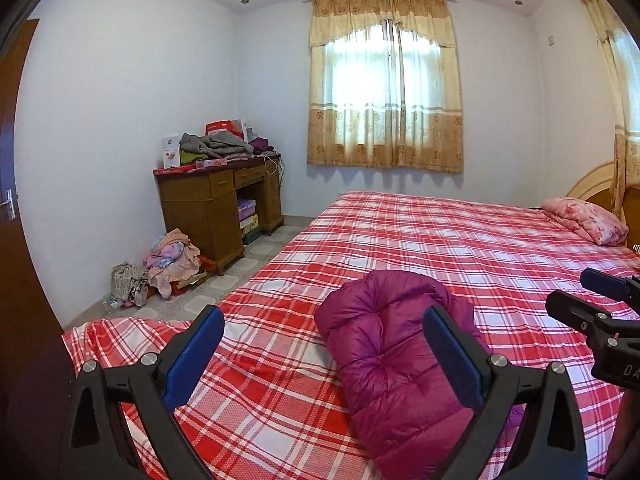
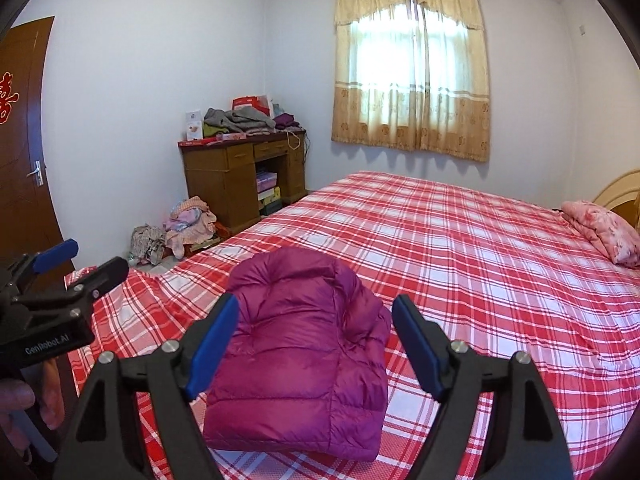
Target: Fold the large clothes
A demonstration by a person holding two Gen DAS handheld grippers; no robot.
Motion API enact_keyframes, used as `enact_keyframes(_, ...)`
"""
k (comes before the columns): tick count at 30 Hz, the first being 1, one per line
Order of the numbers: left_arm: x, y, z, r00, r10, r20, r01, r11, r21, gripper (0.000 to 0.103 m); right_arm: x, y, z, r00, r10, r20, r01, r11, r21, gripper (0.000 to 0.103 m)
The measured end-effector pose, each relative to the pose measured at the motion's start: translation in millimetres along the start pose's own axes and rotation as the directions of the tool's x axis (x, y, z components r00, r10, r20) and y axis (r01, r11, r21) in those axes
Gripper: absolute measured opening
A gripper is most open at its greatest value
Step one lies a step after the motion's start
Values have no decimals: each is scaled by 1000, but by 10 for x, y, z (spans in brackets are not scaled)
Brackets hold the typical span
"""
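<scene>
Home bedroom: plaid-sheeted bed [image 2: 460,248], curtained window [image 2: 412,68], cluttered wooden desk [image 2: 240,172].

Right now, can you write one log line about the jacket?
purple jacket: folded, on bed | left gripper: open | right gripper: open, empty

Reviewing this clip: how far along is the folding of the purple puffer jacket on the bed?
Looks done: the purple quilted puffer jacket lies as a compact folded bundle on the red-and-white plaid bedsheet. In hand: nothing; the left gripper and right gripper are both open, above the jacket without touching it. Left: possibly the loose clothes heaped on the floor beside the wooden desk.
</scene>
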State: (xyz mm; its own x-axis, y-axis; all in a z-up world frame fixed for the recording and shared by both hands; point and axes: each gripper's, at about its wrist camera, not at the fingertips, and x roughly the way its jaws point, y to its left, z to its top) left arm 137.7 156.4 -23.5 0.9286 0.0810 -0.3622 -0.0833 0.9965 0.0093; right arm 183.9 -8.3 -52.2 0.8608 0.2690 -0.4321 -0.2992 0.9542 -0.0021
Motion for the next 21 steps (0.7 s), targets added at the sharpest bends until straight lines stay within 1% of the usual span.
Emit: enact_keyframes(21, 15, -28, -3, 1000, 1, -5, -1, 1000, 5, 100, -48, 4, -77, 1000, 20, 3, -20, 1000, 1, 82)
